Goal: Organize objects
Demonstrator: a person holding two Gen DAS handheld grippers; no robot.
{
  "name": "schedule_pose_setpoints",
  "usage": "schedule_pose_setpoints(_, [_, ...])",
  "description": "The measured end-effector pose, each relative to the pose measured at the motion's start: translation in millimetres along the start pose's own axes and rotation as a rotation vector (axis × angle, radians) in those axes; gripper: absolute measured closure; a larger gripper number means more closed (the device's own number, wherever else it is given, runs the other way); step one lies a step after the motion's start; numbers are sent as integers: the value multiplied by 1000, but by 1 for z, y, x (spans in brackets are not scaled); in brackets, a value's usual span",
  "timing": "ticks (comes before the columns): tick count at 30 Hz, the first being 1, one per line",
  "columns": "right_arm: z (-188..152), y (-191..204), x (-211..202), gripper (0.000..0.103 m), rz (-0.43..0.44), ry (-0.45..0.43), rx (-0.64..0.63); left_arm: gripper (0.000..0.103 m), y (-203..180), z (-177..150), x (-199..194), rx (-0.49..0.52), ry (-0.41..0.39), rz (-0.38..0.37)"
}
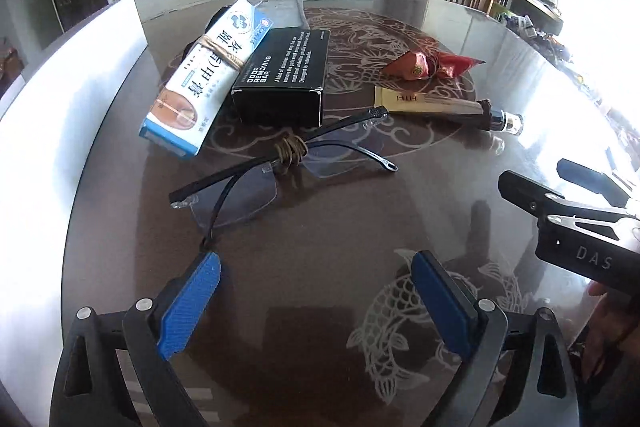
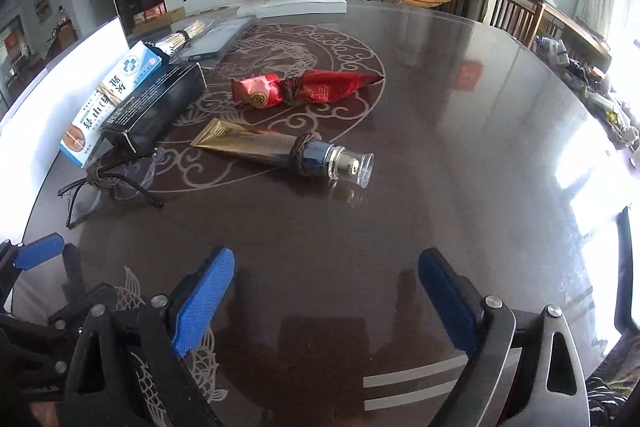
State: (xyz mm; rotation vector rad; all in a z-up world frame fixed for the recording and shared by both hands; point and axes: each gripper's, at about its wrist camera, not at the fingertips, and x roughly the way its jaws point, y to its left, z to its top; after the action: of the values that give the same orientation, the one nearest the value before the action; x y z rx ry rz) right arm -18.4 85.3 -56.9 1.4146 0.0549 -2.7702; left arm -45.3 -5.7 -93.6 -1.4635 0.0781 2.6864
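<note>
Daylight floods in from my right, blowing out the window side in both views. The glossy table (image 2: 460,115) throws hard glare and reflections. Edges bend and darken with fisheye vignetting; distant furniture looks slightly soft, I think.

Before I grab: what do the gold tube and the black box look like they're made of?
Gold tube: likely soft plastic or laminate, metallic sheen, flat crimped end, clear hard cap, probably plastic. Black box: looks like matte printed cardboard, folded edges, white lettering. Both grippers, left and right, are open.
</note>
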Motion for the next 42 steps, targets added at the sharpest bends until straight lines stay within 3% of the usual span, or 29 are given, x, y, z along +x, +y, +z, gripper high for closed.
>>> schedule_pose_setpoints(8, [10, -8, 22, 6, -22, 29, 40, 0, -7, 25, 12, 10, -7, -2])
schedule_pose_setpoints(11, [11, -12, 24, 1, -35, 31, 55, 0, -11, 37, 19, 22, -10, -11])
schedule_pose_setpoints(19, [12, -23, 26, 0, -68, 27, 108, 0, -12, 58, 33, 11, -49, -10])
schedule_pose_setpoints(42, [9, -23, 25, 0, -73, 19, 114, 0, -13, 60, 35, 5, -49, -6])
